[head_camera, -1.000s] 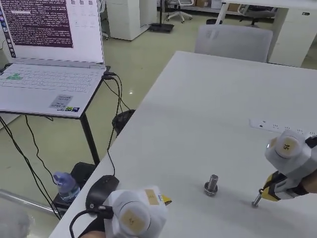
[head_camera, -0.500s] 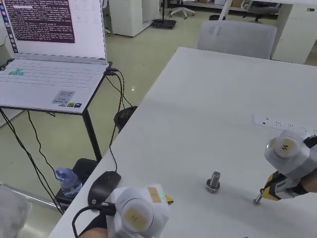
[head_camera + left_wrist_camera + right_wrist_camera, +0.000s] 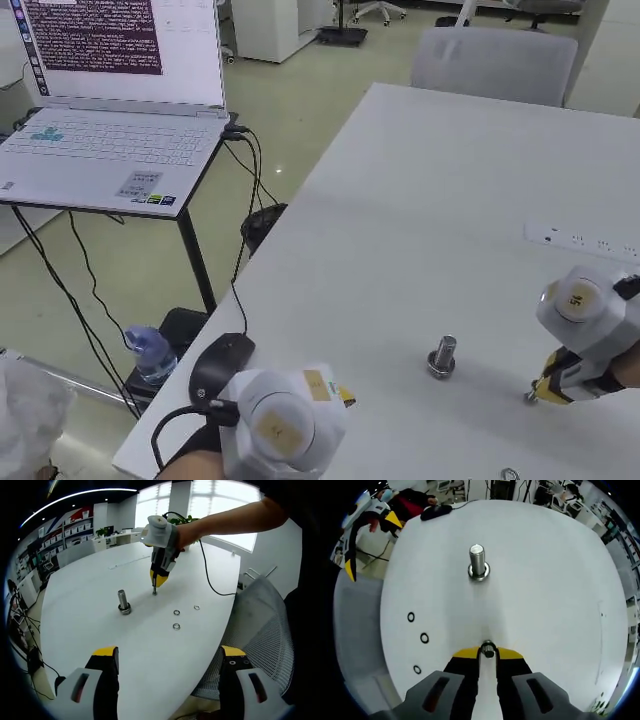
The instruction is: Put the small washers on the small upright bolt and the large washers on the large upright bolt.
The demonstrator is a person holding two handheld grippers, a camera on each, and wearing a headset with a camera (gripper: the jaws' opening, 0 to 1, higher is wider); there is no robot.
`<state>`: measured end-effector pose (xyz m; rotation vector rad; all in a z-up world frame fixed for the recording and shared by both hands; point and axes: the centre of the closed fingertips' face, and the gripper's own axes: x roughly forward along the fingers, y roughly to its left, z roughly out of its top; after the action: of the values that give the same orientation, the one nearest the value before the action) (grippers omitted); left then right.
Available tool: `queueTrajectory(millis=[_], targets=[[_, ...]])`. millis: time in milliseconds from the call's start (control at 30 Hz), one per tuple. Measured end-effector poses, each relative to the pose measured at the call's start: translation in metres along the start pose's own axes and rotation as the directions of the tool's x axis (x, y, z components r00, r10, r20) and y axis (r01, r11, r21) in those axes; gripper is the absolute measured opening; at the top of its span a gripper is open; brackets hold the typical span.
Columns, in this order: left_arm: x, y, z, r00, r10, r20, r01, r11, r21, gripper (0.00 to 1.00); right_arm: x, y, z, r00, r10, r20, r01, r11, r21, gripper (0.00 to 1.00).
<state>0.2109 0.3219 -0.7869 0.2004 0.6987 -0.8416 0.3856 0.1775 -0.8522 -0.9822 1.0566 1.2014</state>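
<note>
The large bolt (image 3: 442,357) (image 3: 123,602) (image 3: 478,563) stands upright on the white table (image 3: 420,200). My right gripper (image 3: 545,390) (image 3: 158,577) (image 3: 488,652) is shut on the small bolt (image 3: 530,398) (image 3: 154,587) (image 3: 488,650), holding it upright with its lower end at the table, right of the large bolt. Three washers (image 3: 176,612) (image 3: 197,607) (image 3: 176,626) lie flat near it, seen also as rings (image 3: 411,616) (image 3: 424,638) (image 3: 417,669). My left gripper (image 3: 280,425) (image 3: 167,660) hangs open and empty at the table's near left corner.
A black mouse (image 3: 220,365) with its cable lies at the table's left edge. A white power strip (image 3: 585,242) sits at the far right. Beyond the edge stand a laptop (image 3: 110,150) on a stand, a grey chair (image 3: 495,60) and a water bottle (image 3: 150,352) on the floor.
The head camera has shifted, sliding the whole scene a little right and down. The grippers and bolts keep their places relative to each other.
</note>
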Motion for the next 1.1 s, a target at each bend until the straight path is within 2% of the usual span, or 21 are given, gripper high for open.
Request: queueTrajectory(millis=[533,900,1100], targets=[[-0.001,0.005,-0.006,0.9999,0.003,-0.012,-0.004,1.000,-0.013,0.80,0.019,-0.001,-0.005,0.9993,0.021,-0.030,-0.021,1.000,-0.011,0.13],[-0.001,0.006,-0.007,0.9999,0.005,-0.014,-0.005,1.000,-0.012,0.79,0.018,0.006,-0.003,0.9990,0.018,-0.042,-0.019,1.000,-0.025,0.13],[-0.001,0.005,-0.008,0.9998,0.003,-0.018,-0.003,1.000,-0.010,0.78,0.020,0.003,-0.004,0.9990,0.015,-0.043,-0.016,1.000,-0.022,0.14]])
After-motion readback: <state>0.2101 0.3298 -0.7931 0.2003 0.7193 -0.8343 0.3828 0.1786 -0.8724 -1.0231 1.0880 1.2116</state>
